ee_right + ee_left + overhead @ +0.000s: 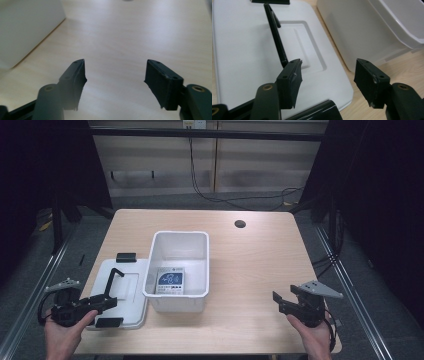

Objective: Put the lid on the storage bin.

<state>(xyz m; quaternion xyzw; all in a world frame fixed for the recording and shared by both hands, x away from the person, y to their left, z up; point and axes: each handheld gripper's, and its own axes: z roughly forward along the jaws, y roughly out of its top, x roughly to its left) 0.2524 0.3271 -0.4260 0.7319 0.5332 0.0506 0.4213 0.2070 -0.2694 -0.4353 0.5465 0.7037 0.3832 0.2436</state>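
Observation:
A white plastic bin (181,251) stands in the middle of the wooden table (260,265), with a blue-and-white packet (170,282) lying flat at its near end. Left of it lies the bin's white lid (125,285), black clips at both ends and a black handle (114,281) standing up. My left gripper (111,301) hovers over the lid's near part, open, nothing between its jaws. In the left gripper view the lid (244,45), its handle (275,35) and the bin's wall (352,32) lie ahead. My right gripper (282,301) is open and empty over bare wood at the near right.
A round cable hole (240,224) sits at the table's far right. Metal rails run along both sides of the table. Cables hang against the back wall.

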